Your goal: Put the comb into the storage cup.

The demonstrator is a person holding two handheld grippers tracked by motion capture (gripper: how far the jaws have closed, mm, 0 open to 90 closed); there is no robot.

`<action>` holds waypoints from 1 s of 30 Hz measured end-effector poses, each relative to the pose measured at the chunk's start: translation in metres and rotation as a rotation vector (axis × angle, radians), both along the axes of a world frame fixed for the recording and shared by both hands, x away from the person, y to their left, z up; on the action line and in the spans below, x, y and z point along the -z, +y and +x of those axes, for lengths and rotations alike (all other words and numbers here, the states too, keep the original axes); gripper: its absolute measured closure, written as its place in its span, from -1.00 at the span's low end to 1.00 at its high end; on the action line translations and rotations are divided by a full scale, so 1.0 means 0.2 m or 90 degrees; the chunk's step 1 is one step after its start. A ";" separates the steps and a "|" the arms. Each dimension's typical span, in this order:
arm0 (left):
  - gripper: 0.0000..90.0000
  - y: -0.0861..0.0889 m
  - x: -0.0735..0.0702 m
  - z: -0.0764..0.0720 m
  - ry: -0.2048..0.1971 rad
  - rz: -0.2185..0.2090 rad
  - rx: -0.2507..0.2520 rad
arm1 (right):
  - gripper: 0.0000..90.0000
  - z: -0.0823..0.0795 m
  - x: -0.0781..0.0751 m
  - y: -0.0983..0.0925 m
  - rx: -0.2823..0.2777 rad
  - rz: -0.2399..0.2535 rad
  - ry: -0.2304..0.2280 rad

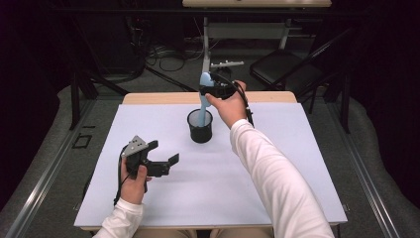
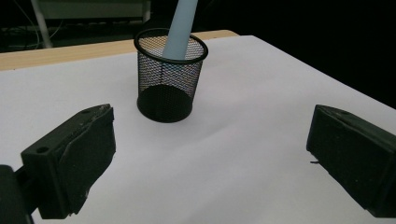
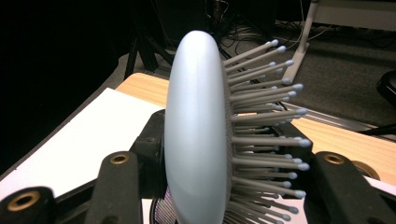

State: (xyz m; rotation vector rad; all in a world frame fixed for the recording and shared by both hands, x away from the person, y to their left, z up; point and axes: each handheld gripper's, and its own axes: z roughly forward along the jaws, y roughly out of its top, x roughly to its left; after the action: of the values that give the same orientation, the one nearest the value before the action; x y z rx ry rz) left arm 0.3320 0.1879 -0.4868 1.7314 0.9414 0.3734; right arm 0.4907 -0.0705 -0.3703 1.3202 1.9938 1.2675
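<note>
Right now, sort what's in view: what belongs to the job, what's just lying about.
In the job:
- pale blue hairbrush, handle down in the cup
- black mesh cup
- right gripper, shut on the brush head

Lying about:
- left gripper, jaws open, holding nothing
- folding chair behind the table

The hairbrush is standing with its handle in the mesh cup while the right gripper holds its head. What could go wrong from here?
1. The hairbrush is tall and its head rises well above the mesh cup. If released leaning, it might tip the light cup.
2. The right gripper grips the head across its bristles, which may bend, letting the brush slip or twist.
3. The left gripper is open and away from the cup, so nothing steadies it.
</note>
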 end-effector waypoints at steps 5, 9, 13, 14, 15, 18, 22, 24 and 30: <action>-0.96 0.00 0.00 0.00 0.002 -0.001 0.000 | 0.06 0.00 0.03 0.01 -0.002 -0.010 0.000; -0.96 0.00 0.00 0.00 0.001 -0.001 -0.002 | 0.06 0.00 0.06 0.02 -0.004 -0.025 -0.001; -0.96 0.01 0.00 0.00 0.002 0.001 -0.003 | 0.06 0.00 0.08 0.03 -0.005 -0.030 -0.003; -0.96 0.01 0.00 0.00 0.002 -0.001 -0.002 | 0.06 0.00 0.09 0.03 -0.006 -0.034 -0.006; -0.96 0.01 0.00 0.00 0.001 -0.002 -0.002 | 0.06 0.00 0.09 0.04 -0.005 -0.034 -0.004; -0.96 0.01 0.00 0.00 0.001 -0.002 -0.002 | 0.06 0.00 0.11 0.04 -0.008 -0.036 -0.004; -0.96 0.00 0.01 0.00 0.004 -0.003 -0.002 | 0.06 0.00 0.14 0.05 -0.005 -0.041 -0.004; -0.96 0.00 0.01 0.00 0.002 -0.001 -0.001 | 0.06 0.00 0.15 0.06 -0.006 -0.045 -0.004; -0.96 0.01 0.01 0.01 0.003 -0.002 -0.002 | 0.06 0.00 0.19 0.07 -0.009 -0.052 -0.005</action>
State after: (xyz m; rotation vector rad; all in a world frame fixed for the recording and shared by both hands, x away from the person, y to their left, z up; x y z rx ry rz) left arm 0.3330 0.1891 -0.4885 1.7287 0.9484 0.3696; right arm 0.4916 -0.0570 -0.4076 1.2633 2.0298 1.1834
